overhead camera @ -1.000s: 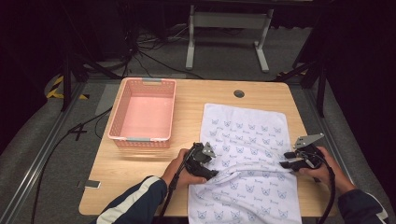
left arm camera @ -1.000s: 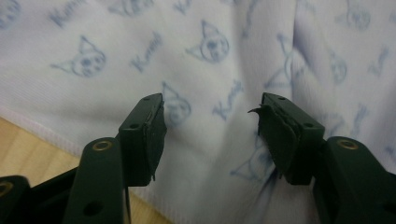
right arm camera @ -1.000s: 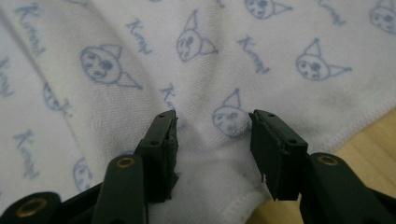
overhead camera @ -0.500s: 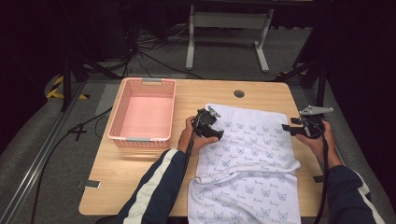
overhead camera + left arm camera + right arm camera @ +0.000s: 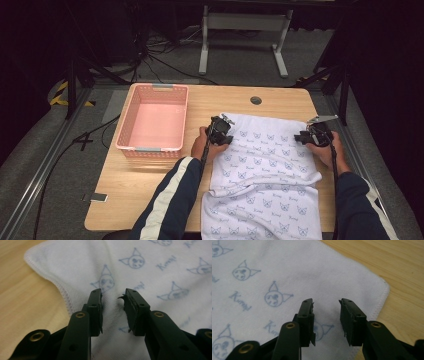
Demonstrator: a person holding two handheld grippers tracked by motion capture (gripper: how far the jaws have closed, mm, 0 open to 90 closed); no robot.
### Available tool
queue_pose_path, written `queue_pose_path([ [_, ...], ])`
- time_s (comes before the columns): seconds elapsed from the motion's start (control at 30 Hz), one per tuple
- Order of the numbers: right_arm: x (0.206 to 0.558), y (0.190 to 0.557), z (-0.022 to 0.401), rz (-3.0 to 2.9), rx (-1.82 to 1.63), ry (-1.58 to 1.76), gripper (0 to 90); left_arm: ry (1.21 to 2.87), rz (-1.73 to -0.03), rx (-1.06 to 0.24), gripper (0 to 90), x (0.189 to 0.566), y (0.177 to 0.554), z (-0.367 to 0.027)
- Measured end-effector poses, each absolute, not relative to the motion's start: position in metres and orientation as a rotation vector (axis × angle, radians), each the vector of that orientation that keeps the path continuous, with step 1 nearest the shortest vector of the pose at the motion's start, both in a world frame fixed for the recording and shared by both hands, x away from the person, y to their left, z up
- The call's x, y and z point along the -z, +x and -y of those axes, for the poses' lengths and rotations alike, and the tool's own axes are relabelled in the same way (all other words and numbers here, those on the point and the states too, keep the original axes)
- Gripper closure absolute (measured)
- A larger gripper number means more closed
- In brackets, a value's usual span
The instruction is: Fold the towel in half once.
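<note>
Towel (image 5: 265, 165): white cloth printed with pale blue cat-face outlines and script lettering, stitched hem at the edges. Lies on the wooden table (image 5: 145, 185), to the right of the pink basket (image 5: 152, 122) and apart from it. Far part flat, with both far corners laid out square; near part rumpled and folded over itself, near end hanging past the table's front edge.

Left gripper (image 5: 220, 134): held in the person's left hand, over the towel's far left corner, on the side nearest the basket. In the left gripper view (image 5: 113, 303) the two black jaws stand apart with a clear gap, cloth lying flat beneath and between them, pads not pressing on it. The jaws have just been closing; no fold is pinched.

Right gripper (image 5: 312, 136): held in the right hand, over the towel's far right corner, the side farthest from the basket. In the right gripper view (image 5: 326, 306) the jaws likewise stand apart above flat cloth, the hemmed corner just beyond them. Jaws have just been closing, with nothing clamped. Whether the tips graze the fabric is hard to tell from this angle.

Basket: pink slatted plastic, rectangular, on the table's left part.
</note>
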State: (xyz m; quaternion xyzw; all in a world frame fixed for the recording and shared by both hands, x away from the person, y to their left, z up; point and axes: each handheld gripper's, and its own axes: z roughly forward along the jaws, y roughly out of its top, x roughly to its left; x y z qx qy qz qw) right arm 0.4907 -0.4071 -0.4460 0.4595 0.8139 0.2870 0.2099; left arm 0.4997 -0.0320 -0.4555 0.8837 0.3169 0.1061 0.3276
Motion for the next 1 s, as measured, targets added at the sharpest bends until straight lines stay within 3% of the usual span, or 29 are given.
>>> queue_pose_path([
  [0.6,0.444,0.405,0.398,-2.437,-0.806,1.153,65.8,2.418,-0.583,-0.133,64.7,0.454,0.399,0.007],
  [0.73,0.443,0.392,0.395,-2.485,-0.787,1.106,66.2,2.395,-0.597,-0.133,57.5,0.453,0.396,0.001],
  [0.77,0.442,0.391,0.394,-2.508,-0.776,1.087,64.5,2.343,-0.658,-0.157,49.0,0.451,0.402,-0.003],
  [0.83,0.44,0.394,0.394,-2.505,-0.753,1.082,59.8,2.306,-0.73,-0.205,40.7,0.449,0.409,-0.006],
  [1.0,0.432,0.41,0.4,-2.395,-0.771,1.126,52.0,2.251,-0.831,-0.32,31.4,0.452,0.43,-0.003],
])
